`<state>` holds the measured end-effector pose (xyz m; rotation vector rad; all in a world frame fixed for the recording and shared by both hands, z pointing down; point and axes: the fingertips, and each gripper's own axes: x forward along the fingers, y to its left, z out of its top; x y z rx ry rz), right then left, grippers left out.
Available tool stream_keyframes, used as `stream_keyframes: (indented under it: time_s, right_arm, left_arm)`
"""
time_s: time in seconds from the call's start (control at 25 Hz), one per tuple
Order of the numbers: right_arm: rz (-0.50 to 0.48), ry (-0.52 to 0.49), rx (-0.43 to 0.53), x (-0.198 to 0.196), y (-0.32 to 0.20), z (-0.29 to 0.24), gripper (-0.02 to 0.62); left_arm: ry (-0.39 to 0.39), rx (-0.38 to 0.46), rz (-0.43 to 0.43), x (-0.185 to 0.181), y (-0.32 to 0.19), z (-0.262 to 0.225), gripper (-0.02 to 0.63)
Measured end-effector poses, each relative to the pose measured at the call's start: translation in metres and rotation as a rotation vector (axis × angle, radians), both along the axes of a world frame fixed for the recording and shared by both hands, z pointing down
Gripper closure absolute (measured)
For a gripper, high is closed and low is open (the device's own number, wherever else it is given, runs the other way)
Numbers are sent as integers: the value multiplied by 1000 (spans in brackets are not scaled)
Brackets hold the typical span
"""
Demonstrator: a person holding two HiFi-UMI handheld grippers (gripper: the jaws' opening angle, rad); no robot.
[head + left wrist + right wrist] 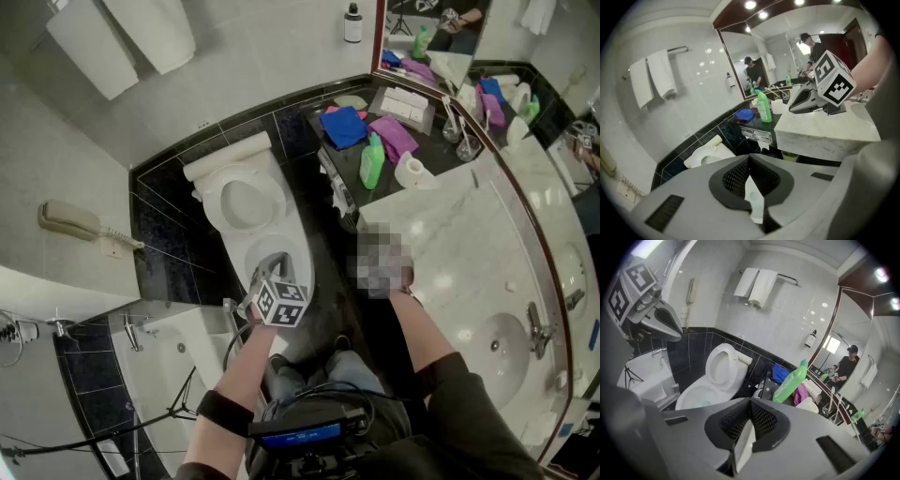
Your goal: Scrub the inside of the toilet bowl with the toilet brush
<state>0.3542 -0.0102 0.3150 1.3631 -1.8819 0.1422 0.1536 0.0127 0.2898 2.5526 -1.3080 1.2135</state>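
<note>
While no brush shows near the toilet (689, 393), left gripper (749, 158) and right gripper (750, 401) are clenched, empty; it is likely light, so grab its stiff handle.

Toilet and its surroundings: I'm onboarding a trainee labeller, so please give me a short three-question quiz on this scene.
1. True or false: the toilet lid stands raised.
2. The bottle by the blue cloth is: A green, B red, C black.
3. What does the left hand-held gripper hold?
Key: 1 true; 2 A; 3 nothing, its jaws are shut.
</note>
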Motion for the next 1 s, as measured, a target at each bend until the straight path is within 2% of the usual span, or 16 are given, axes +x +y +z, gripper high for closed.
stream_keyframes:
  time_s: [0.24,0.48,0.76,1.0]
  right_arm:
    - [20,-160,5,-72,36,-14,577]
    - [-1,-283,3,-147,65,-23,577]
    - [-88,-377,-41,-239,105,-18,577]
    - [-189,-412,-79,-305,141,-10,577]
  left_arm:
    - [64,0,-60,-72,37,-10,606]
    - [174,-41,-197,-146,69,-9,606]
    - [321,-44,-363,-243,104,-21,606]
    - [341,-56,-482,-307,138,-3,606]
